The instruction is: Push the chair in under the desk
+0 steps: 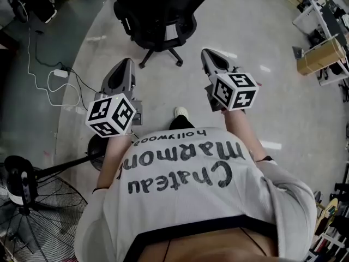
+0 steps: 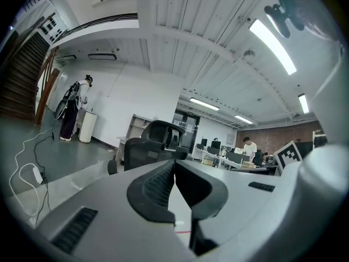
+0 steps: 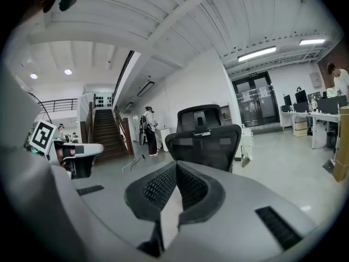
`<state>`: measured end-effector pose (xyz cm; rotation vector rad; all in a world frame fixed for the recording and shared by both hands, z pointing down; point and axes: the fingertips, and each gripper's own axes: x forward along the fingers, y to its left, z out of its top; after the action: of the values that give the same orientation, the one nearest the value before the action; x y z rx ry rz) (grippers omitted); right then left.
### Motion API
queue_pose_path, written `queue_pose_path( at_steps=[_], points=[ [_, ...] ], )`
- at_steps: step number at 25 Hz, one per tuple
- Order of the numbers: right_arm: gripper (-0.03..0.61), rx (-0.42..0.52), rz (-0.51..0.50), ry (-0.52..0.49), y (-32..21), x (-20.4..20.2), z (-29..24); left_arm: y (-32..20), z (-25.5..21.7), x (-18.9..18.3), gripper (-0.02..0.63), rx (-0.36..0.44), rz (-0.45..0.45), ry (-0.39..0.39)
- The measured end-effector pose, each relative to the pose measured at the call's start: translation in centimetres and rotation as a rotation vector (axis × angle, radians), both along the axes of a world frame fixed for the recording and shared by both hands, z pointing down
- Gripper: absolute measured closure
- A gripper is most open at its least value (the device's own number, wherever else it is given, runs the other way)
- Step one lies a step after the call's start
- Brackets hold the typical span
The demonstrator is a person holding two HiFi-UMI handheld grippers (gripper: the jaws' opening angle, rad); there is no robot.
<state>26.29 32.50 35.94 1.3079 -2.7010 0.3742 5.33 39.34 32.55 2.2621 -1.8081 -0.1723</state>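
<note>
A black mesh office chair [image 1: 158,15] stands on the grey floor ahead of me, its back and headrest turned toward me. It also shows in the left gripper view [image 2: 155,143] and, larger, in the right gripper view [image 3: 204,138]. My left gripper [image 1: 126,63] is held out level, short of the chair, with its jaws shut and nothing between them [image 2: 174,165]. My right gripper [image 1: 210,53] is beside it, also short of the chair, shut and empty [image 3: 176,171]. Neither touches the chair. A pale desk [image 2: 136,125] shows behind the chair.
A standing fan [image 1: 32,212] is at my lower left, with white cables and a power strip [image 1: 59,73] on the floor to the left. A cardboard box [image 1: 322,56] and desks stand at the right. A person [image 2: 73,111] stands far off near stairs [image 3: 106,132].
</note>
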Motion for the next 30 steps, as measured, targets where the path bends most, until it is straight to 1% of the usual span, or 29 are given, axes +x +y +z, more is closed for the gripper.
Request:
queue_pose_path(
  at_steps=[7,11,17,21,23,26,30],
  points=[
    [0.568,-0.006,-0.014,-0.043,-8.3,-0.2,-0.7,-7.4,-1.2,-0.1,0.595,0.025,-0.011,-0.020],
    [0.569,0.009,-0.030,-0.063,-13.4,-0.1,-2.0,-11.8,-1.9,-0.3,0.595,0.031,-0.033,-0.027],
    [0.569,0.038,-0.059,-0.081,-20.6,-0.1,-3.5,-17.5,-2.8,-0.7,0.595,0.056,-0.077,-0.021],
    [0.568,0.046,-0.088,-0.082,-23.9,-0.4,-3.3,-20.2,-2.5,-0.8,0.595,0.071,-0.097,-0.010],
    [0.569,0.039,-0.096,-0.075,-25.2,-0.5,-2.8,-21.3,-1.6,-0.5,0.595,0.056,-0.097,-0.008],
    [0.568,0.010,-0.101,-0.062,-26.4,-0.4,-1.5,-22.3,0.1,-0.3,0.595,0.012,-0.100,-0.017],
    [0.569,-0.009,-0.107,-0.064,-27.6,-0.6,-0.6,-23.5,0.8,-1.4,0.595,-0.013,-0.114,-0.017]
  ],
)
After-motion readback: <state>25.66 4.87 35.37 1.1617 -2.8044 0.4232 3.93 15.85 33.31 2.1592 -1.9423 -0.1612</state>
